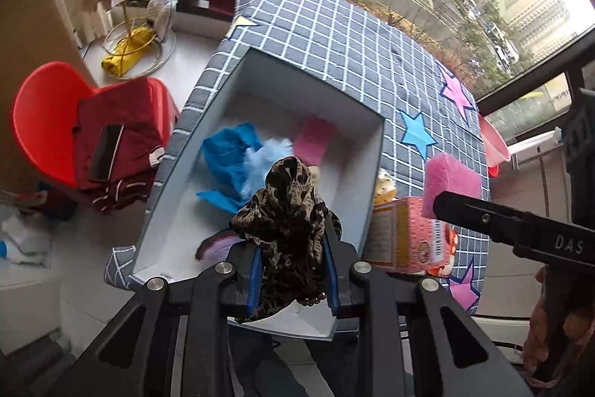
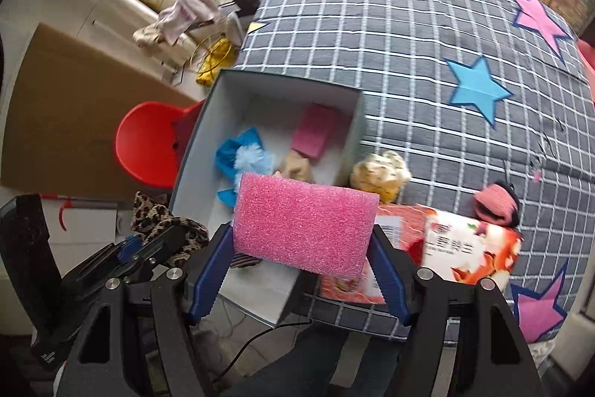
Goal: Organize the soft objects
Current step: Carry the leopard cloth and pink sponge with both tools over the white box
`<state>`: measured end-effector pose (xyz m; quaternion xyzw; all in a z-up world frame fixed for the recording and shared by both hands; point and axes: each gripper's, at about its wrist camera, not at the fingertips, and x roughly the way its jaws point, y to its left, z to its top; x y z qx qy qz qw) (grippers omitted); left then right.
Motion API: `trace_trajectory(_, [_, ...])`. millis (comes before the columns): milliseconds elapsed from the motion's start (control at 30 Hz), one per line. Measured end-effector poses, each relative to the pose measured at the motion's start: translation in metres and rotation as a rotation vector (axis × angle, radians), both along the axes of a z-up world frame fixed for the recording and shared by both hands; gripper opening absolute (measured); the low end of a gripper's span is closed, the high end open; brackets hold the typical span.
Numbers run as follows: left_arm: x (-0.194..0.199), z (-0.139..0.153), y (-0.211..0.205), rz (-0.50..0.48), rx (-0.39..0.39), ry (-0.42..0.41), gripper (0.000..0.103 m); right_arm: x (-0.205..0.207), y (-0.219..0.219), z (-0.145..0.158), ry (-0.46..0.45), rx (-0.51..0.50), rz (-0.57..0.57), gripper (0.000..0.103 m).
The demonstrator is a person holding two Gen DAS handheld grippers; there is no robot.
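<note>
The left gripper is clamping its narrow jaws on a leopard-print cloth, which is bunching up between the blue pads and hanging over the near end of the open box. The right gripper is holding a pink sponge across its wider-set jaws, with the sponge sitting in front of the box's near right corner. Inside the box, a blue cloth is lying at the left with a pale blue fluffy thing against it, a second pink sponge is resting toward the far right wall, and a tan soft thing is lying just nearer than it. Just outside the box's right wall, a yellow plush toy is sitting on the checked star-patterned cover, touching a red and white packet nearer the camera. Beyond the packet, well right of the box, a pink rolled sock is lying on the cover. Left of the box, a red chair is carrying folded red clothes.
</note>
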<state>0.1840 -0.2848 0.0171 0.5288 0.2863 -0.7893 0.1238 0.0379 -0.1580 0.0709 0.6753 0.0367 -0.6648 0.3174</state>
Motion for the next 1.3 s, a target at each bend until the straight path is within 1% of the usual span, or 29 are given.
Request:
trace_trajectory(167, [0.007, -0.009, -0.006, 0.021, 0.005, -0.016, 0.03, 0.005, -0.02, -0.003, -0.001, 0.006, 0.05, 0.073])
trace_trajectory(300, [0.008, -0.015, -0.008, 0.032, 0.009, -0.031, 0.03, 0.005, -0.03, -0.007, -0.007, 0.013, 0.061, 0.073])
trace_trajectory(667, [0.006, -0.028, -0.007, 0.033, -0.004, -0.069, 0.03, -0.001, -0.039, -0.013, -0.022, 0.022, 0.065, 0.073])
trace_trajectory(1300, [0.001, -0.039, -0.008, 0.035, 0.005, -0.103, 0.03, -0.005, -0.054, -0.026, -0.043, 0.029, 0.081, 0.073])
